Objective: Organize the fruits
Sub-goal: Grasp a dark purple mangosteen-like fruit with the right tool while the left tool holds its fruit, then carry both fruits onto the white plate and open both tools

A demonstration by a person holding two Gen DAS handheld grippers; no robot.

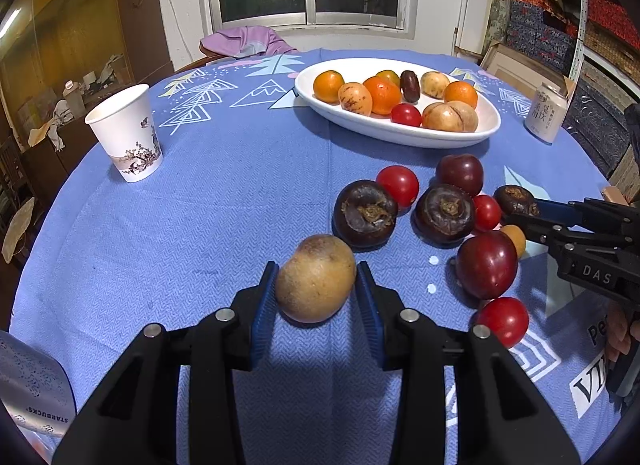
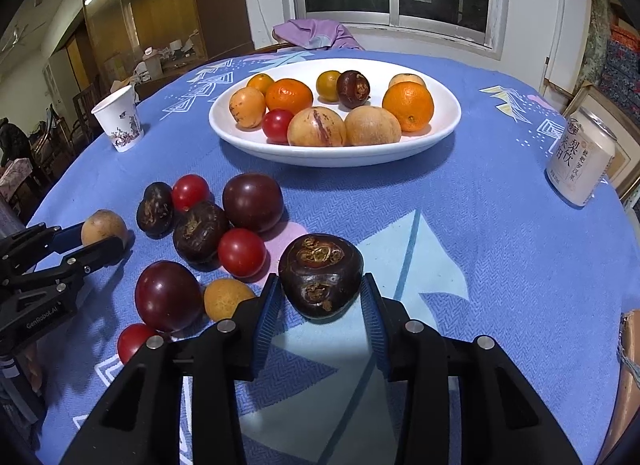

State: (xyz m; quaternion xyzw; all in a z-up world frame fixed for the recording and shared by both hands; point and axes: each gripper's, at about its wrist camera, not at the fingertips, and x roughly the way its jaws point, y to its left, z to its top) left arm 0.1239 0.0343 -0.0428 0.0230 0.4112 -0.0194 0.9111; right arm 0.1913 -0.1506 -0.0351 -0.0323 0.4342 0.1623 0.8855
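A white oval plate (image 1: 400,137) (image 2: 248,145) at the back of the table holds several fruits: oranges, tan fruits, a red tomato, a dark one. My left gripper (image 1: 316,285) has its blue pads against both sides of a tan round fruit (image 1: 316,279) on the cloth; it also shows in the right wrist view (image 2: 103,227). My right gripper (image 2: 320,301) closes on a dark brown water chestnut (image 2: 320,275), also in the left wrist view (image 1: 514,199). Between them lies a loose cluster of red tomatoes (image 1: 398,185), dark plums (image 1: 486,265) and water chestnuts (image 1: 364,213).
A paper cup (image 1: 126,133) stands at the left of the blue tablecloth (image 1: 200,245). A drink can (image 2: 580,161) stands at the right edge. A silver Starbucks bag (image 1: 36,393) lies at the near left. A purple cloth (image 1: 244,41) hangs at the far edge.
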